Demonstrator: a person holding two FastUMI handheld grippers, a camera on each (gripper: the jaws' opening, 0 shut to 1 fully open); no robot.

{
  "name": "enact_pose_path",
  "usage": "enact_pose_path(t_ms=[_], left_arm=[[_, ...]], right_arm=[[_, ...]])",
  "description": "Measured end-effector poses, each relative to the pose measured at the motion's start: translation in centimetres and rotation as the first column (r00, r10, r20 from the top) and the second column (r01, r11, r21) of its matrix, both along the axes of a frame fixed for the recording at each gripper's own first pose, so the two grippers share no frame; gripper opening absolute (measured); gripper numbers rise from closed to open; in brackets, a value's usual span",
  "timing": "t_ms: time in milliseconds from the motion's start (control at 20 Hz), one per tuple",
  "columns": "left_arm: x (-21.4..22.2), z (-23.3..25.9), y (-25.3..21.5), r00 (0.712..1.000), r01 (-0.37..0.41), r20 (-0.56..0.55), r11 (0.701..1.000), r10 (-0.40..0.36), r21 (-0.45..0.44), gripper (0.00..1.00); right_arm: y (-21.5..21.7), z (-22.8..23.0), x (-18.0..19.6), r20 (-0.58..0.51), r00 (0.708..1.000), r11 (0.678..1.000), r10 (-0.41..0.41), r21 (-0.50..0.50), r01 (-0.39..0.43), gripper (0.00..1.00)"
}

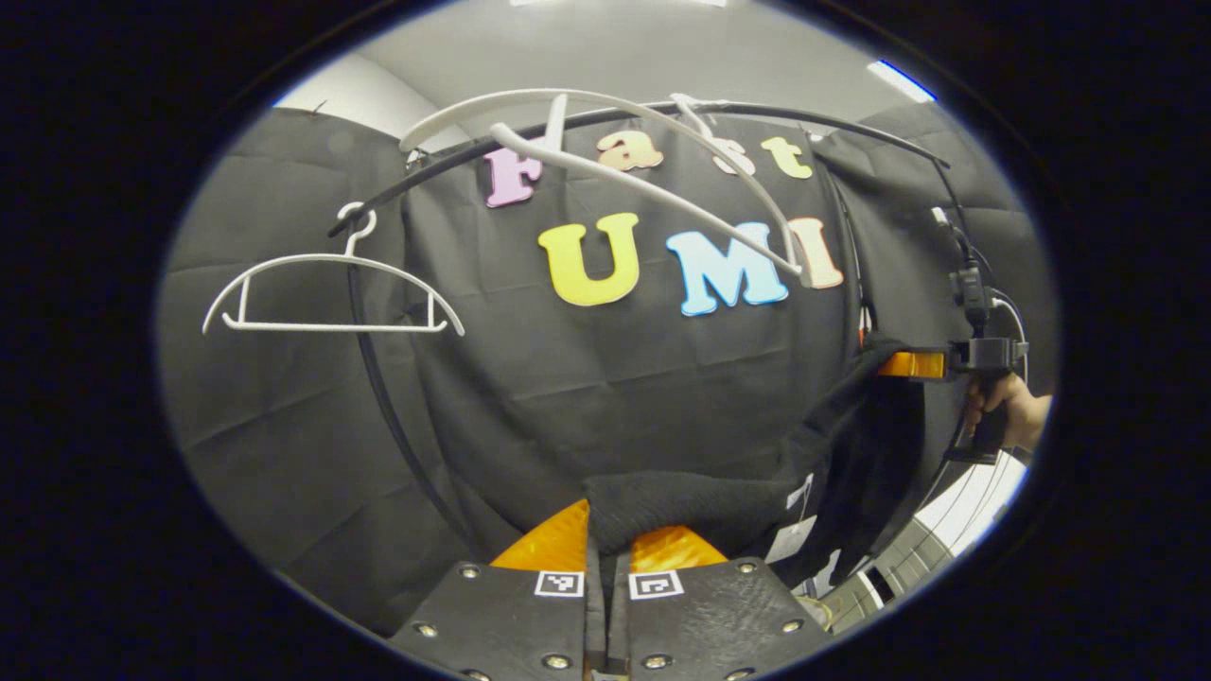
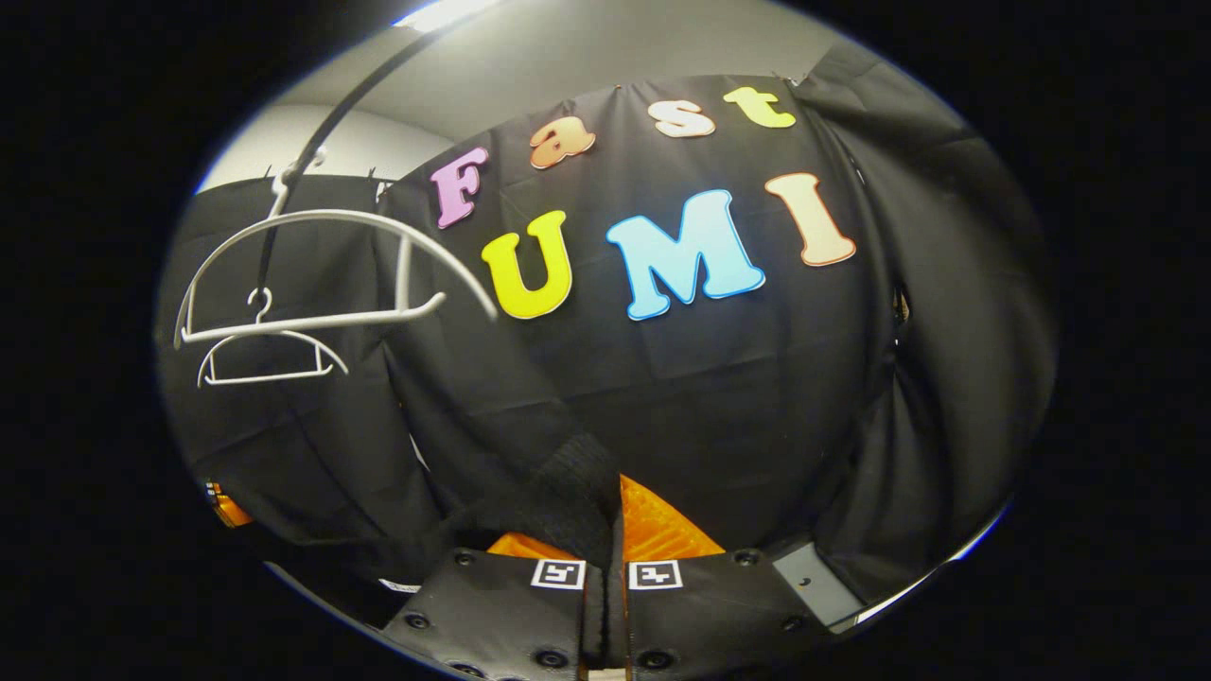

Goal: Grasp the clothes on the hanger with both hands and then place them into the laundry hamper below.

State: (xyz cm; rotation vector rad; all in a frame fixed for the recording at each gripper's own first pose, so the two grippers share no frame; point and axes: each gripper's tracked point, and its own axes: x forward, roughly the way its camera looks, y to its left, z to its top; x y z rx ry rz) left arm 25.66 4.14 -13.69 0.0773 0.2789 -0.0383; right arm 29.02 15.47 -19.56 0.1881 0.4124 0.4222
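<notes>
A black knit garment [image 1: 700,506] hangs off the hanger, stretched between both grippers. My left gripper [image 1: 605,534] is shut on one end of it, the cloth bunched over its orange fingers. The garment runs up and right to the right gripper [image 1: 913,364], held by a hand [image 1: 1008,416]. In the right gripper view my right gripper [image 2: 605,520] is shut on a fold of the same black garment [image 2: 558,482]. A bare white hanger [image 1: 643,180] swings tilted on the black rail [image 1: 757,109] above.
A second bare white hanger [image 1: 331,293] hangs level farther left on the rail. Both hangers [image 2: 312,274] show at the left of the right gripper view. White tags [image 1: 790,534] dangle from the garment. A pale slatted surface [image 1: 946,530] lies low at the right.
</notes>
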Motion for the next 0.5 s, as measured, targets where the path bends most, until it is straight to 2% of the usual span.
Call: enact_pose_path(t_ms=[350,500], left_arm=[[0.1,0.3,-0.7,0.995,0.098,0.005,0.994,-0.098,-0.042,0.03],[0.2,0.4,-1.1,0.992,0.124,0.012,0.989,-0.123,-0.086,0.02]], right_arm=[[3.6,0.0,-6.6,-0.025,0.991,0.991,0.131,-0.021,-0.132,0.03],[5.2,-0.3,-9.8,-0.055,0.983,0.984,0.177,-0.008,-0.178,0.03]])
